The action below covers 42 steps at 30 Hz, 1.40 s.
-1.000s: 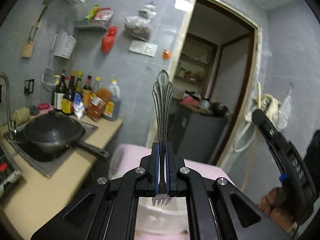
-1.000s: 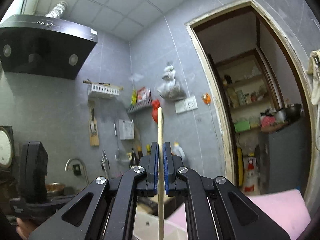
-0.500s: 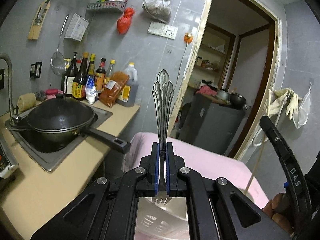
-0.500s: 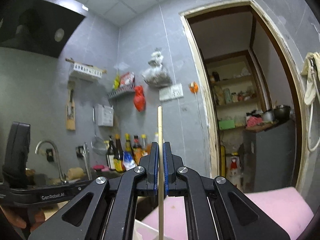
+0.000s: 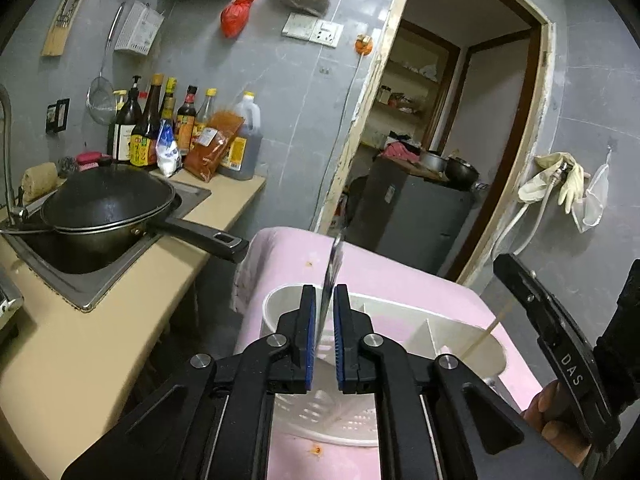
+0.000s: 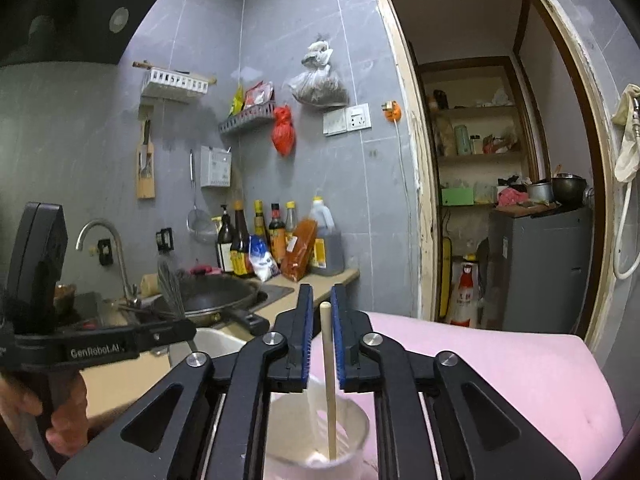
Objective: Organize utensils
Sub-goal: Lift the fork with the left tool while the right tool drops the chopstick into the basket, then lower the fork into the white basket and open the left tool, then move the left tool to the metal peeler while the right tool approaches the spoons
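- The wok [image 5: 104, 204] sits in the sink [image 5: 80, 280] at far left, handle pointing toward the pink surface [image 5: 400, 276].
- Bottles [image 5: 180, 128] crowd the back of the counter [image 5: 80, 344] against the grey wall.
- The left gripper [image 5: 324, 332] hangs over the white holder [image 5: 400, 312] on the pink surface; its jaws are opening, now a narrow gap apart.
- The fork [image 5: 334, 268] stands between those jaws, edge-on and tilted a little right, its handle rising above them and its lower end going down into the holder's left compartment. The blue pads look just clear of it.
- A divider [image 5: 434, 336] splits the holder; the chopstick [image 5: 484, 336] leans out of the right compartment.
- The right gripper [image 6: 322, 344] is over that right compartment [image 6: 352, 420]; its jaws are opening too, with a clear gap on each side of the chopstick [image 6: 329, 380].
- The chopstick stands nearly upright, its tip resting on the holder's bottom.
- A hand [image 5: 560, 424] holds the right gripper's handle at the left view's right edge.
- The doorway [image 5: 460, 140] opens behind the pink surface.
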Available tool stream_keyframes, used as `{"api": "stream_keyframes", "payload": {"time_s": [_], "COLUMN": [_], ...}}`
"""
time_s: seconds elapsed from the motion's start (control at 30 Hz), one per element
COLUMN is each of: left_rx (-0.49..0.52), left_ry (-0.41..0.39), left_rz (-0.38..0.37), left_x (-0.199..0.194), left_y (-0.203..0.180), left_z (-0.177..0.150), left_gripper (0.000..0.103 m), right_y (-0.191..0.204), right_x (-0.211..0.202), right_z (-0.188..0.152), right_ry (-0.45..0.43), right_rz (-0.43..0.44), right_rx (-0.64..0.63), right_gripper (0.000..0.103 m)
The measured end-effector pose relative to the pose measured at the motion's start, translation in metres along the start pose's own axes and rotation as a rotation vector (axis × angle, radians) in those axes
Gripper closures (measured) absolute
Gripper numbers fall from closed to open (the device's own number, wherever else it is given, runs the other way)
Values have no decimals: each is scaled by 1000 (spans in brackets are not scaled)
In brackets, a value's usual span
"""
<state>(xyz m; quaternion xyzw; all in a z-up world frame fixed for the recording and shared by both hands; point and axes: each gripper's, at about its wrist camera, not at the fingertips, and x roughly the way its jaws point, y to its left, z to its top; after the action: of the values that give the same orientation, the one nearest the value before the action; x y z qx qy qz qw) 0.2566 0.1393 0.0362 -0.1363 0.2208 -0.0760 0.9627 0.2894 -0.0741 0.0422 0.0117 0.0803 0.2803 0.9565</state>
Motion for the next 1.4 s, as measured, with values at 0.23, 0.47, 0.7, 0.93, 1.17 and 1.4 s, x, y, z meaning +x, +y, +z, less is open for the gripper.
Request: {"api": "stream_keyframes", "payload": {"time_s": [0.23, 0.47, 0.7, 0.93, 1.17, 1.4], "left_rx": [37, 96, 151, 173, 200, 228], "left_ry": [-45, -172, -226, -154, 16, 177], "left_rz": [-5, 9, -2, -72, -120, -150], "left_x": [-18, -43, -51, -43, -15, 16], "left_y": [-22, -64, -107, -138, -166, -189], "left_z": [6, -6, -26, -49, -82, -113], "left_gripper": [61, 20, 8, 7, 7, 7], "right_y": [-10, -29, -52, -84, -118, -146], "right_x": [-21, -65, -115, -150, -159, -154], "right_z": [5, 18, 18, 8, -16, -42], "right_ry": [3, -43, -70, -46, 67, 221], "right_rz": [-22, -78, -173, -259, -319, -327], "right_rx": [6, -11, -96, -123, -123, -75], "right_gripper": [75, 30, 1, 0, 0, 0]}}
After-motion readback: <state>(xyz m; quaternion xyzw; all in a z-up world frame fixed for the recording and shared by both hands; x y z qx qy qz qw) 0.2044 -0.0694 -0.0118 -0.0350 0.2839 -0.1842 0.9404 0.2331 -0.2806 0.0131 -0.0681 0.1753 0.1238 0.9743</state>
